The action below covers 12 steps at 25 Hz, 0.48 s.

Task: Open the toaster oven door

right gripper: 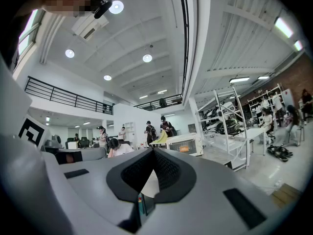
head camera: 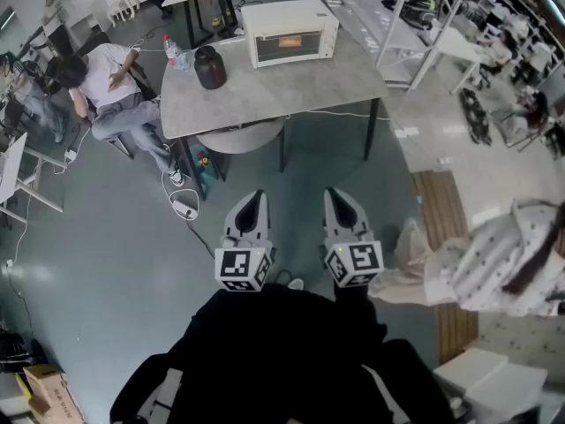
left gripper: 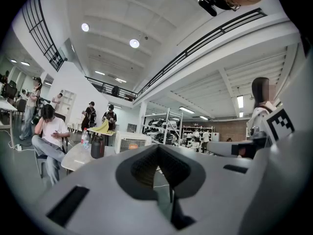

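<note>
Both grippers, the left gripper (head camera: 251, 208) and the right gripper (head camera: 344, 203), are pinched together on nothing. The toaster oven (head camera: 290, 32) stands well ahead of them on the table (head camera: 265, 95), with its door closed. The approach seems to be in hand. Next the person must walk up and part one gripper's jaws for the door's handle. Only the head view shows the floor between; the right gripper view shows the oven's front level-on.
</note>
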Available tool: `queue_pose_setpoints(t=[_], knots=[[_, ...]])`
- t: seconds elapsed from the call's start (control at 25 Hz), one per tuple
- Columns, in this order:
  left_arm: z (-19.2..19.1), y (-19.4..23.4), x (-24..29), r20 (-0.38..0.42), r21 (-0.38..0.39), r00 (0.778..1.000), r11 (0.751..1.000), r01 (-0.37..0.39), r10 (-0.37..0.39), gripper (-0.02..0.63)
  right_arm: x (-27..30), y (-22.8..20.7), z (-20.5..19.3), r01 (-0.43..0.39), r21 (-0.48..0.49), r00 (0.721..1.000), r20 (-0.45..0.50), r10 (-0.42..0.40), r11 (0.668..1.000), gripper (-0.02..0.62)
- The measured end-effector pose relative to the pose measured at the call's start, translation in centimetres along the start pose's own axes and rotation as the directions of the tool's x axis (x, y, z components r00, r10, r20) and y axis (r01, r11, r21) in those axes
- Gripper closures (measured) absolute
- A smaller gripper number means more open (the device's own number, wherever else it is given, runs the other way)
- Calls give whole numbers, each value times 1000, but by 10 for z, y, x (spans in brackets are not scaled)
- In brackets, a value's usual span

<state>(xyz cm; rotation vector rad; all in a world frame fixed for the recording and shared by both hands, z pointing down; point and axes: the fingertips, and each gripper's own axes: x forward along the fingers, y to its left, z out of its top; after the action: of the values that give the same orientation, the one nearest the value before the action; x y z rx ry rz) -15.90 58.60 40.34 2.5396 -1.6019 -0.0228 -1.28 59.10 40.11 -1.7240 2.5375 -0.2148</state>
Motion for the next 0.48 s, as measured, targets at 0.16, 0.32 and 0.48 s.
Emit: queue_pose_setpoints(t=[0.16,0.32,0.48], knots=[[-4,-9,11,-4,-1,1000,1000,-3,3,603,0,-18,3,5,-6,1000,4,-5,1000,592],[-7,-15,5,-5,-1,1000,1000,2,-2,603,-8,-19,0,24,10,1000,4,-24,1000,592],[-11,-22,9,-14,4,1000,1000,10,-10,603,-8,-29,-1,16,51,1000,13,-17,999,592]])
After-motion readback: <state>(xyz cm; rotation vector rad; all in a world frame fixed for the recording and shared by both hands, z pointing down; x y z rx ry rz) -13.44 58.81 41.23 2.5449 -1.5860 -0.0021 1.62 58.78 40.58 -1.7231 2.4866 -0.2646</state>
